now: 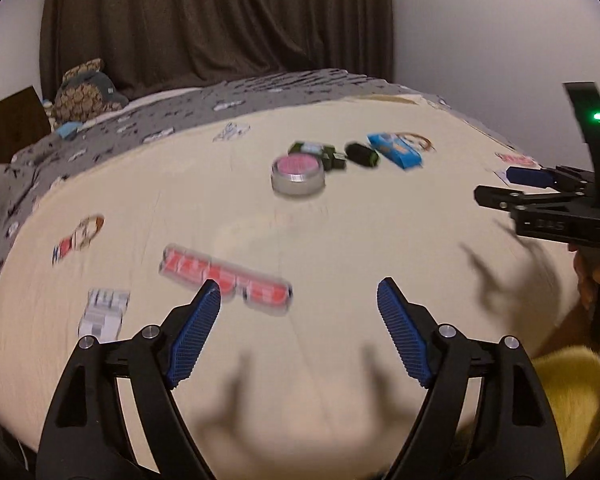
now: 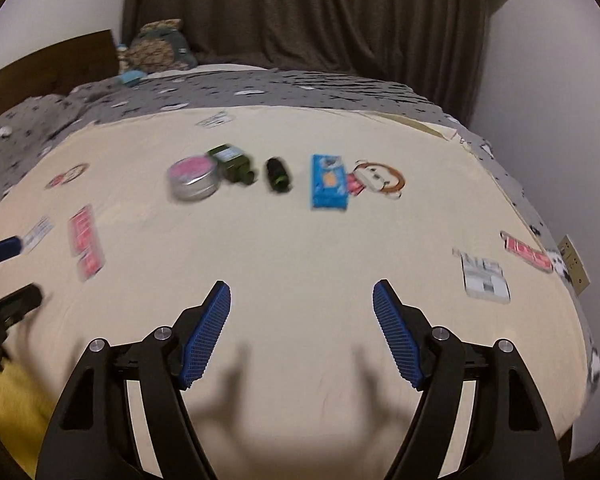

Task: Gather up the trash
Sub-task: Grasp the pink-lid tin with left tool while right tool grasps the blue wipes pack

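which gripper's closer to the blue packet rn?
Right, probably. The blue packet lies ahead of the open right gripper, nearly centred; from the open left gripper it sits farther off, up and to the right. Neither touches it.

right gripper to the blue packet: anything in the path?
Nothing visible. The right gripper is open and empty, with only bare cream sheet between it and the blue packet. The black cylinder lies left of the packet, clear of that line.
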A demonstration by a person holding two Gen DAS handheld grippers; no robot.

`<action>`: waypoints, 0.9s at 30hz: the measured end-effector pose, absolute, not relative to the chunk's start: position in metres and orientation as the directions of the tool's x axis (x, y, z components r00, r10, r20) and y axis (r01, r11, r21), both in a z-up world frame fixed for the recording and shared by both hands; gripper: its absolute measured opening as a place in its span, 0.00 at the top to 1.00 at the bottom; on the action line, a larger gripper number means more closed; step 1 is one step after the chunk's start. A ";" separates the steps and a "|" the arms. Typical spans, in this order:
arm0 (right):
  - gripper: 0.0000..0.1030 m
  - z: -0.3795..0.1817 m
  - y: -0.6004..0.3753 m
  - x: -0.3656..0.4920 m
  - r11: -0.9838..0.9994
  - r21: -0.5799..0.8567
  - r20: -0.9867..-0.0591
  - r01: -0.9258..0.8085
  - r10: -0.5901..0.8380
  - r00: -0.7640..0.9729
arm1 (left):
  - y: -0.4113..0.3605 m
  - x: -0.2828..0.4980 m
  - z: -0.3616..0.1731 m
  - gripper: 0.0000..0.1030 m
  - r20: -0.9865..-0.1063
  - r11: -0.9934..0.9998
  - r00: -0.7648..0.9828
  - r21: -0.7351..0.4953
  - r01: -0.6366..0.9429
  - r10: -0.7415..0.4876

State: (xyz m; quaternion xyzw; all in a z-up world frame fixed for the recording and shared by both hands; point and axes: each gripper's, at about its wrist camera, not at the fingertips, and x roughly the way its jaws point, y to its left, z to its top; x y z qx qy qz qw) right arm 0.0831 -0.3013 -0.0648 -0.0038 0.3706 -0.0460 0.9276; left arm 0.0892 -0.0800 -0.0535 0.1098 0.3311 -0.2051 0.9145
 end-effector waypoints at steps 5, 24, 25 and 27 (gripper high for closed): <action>0.28 -0.083 -0.322 0.146 0.989 -0.020 -0.708 0.143 -0.115 0.697 | -0.108 0.150 -0.064 0.26 -0.672 0.899 0.683 0.059 0.434 -0.286; 0.28 -0.124 -0.347 0.267 0.981 -0.024 -0.798 0.194 -0.136 0.588 | -0.171 0.303 -0.119 0.18 -0.787 0.920 0.568 0.000 0.392 -0.241; 0.28 -0.124 -0.349 0.271 0.980 -0.019 -0.798 0.199 -0.135 0.588 | -0.172 0.306 -0.120 0.18 -0.788 0.922 0.569 0.003 0.388 -0.237; 0.33 -0.126 -0.350 0.275 0.979 -0.011 -0.798 0.203 -0.131 0.588 | -0.174 0.311 -0.120 0.18 -0.789 0.921 0.567 0.003 0.390 -0.237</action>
